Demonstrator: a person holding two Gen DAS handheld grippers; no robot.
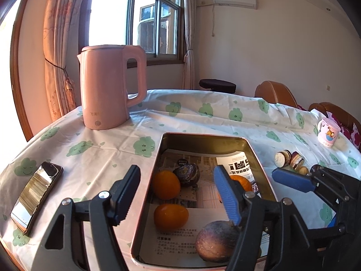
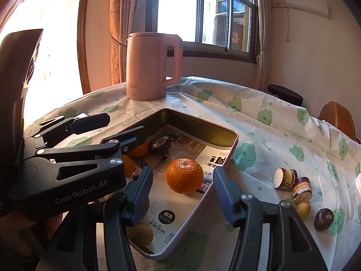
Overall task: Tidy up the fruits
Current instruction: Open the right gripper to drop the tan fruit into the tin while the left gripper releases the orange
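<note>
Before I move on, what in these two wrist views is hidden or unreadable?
- Left wrist: right-hand orange mostly hidden behind the left gripper finger.
- Right wrist: two oranges at the tray far side covered by the left gripper's body.
- Right wrist: mug cut off by the frame edge.

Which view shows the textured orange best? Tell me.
The right wrist view: the textured orange sits unobstructed in the tin, centred between open jaws. In the left wrist view the same orange is mostly hidden behind a blue pad.
</note>
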